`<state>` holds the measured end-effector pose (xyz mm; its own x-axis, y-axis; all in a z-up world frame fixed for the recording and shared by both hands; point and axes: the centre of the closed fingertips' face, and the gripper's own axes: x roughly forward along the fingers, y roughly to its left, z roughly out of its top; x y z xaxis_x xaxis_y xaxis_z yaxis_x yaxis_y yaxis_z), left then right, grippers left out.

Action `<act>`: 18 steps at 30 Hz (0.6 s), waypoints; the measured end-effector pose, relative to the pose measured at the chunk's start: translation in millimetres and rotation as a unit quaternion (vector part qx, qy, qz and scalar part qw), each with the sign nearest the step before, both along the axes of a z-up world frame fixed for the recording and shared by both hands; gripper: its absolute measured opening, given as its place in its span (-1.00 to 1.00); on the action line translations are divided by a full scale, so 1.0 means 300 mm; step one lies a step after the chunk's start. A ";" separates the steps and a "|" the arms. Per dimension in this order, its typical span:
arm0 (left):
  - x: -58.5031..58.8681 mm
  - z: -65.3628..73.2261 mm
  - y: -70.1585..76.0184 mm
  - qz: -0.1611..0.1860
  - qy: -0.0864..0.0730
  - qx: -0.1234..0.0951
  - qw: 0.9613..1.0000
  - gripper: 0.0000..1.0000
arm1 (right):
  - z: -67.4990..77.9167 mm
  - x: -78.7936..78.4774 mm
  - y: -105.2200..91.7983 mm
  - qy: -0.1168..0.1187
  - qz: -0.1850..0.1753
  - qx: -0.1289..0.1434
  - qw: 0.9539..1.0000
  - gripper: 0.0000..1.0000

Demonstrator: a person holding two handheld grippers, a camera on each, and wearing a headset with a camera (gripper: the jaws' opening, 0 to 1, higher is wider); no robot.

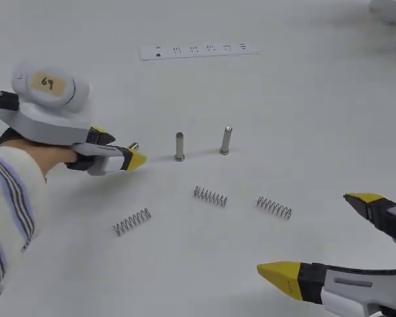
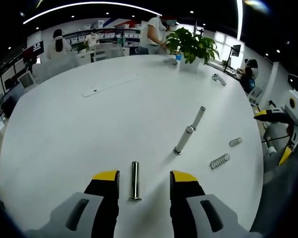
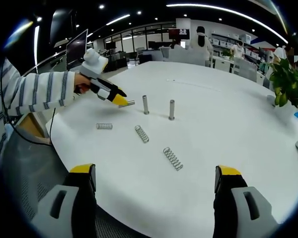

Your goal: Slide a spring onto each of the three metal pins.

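Right gripper (image 1: 318, 235) hovers wide open over the near tabletop (image 1: 284, 99). Left gripper (image 2: 145, 175), held level, straddles the leftmost metal pin (image 2: 134, 179), jaws narrowly apart. Three springs (image 1: 132, 222) (image 1: 210, 196) (image 1: 274, 207) lie loose in front.

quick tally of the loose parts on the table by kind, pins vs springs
metal pins: 3
springs: 3
total: 6
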<state>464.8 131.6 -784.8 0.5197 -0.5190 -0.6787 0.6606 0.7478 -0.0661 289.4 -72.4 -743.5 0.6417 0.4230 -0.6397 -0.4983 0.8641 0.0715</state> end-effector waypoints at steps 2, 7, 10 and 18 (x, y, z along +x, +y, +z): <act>0.000 -0.011 -0.006 -0.002 0.006 -0.001 1.000 -0.35 | -0.001 -0.001 0.000 0.002 -0.001 0.003 1.000 0.97; 0.007 -0.035 -0.011 -0.005 0.011 0.008 1.000 -0.40 | -0.004 -0.004 -0.015 0.004 -0.012 0.005 1.000 0.97; 0.013 -0.036 -0.016 -0.005 0.011 0.006 1.000 -0.41 | -0.006 -0.005 -0.021 0.005 -0.014 0.004 1.000 0.97; 0.035 -0.044 -0.021 0.001 0.012 0.005 1.000 -0.52 | -0.011 -0.006 -0.034 0.007 -0.022 0.005 1.000 0.97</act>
<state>475.3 125.3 -798.1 0.5040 -0.5108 -0.6965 0.6579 0.7495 -0.0737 287.6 -82.5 -746.8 0.6508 0.4010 -0.6447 -0.4589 0.8842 0.0867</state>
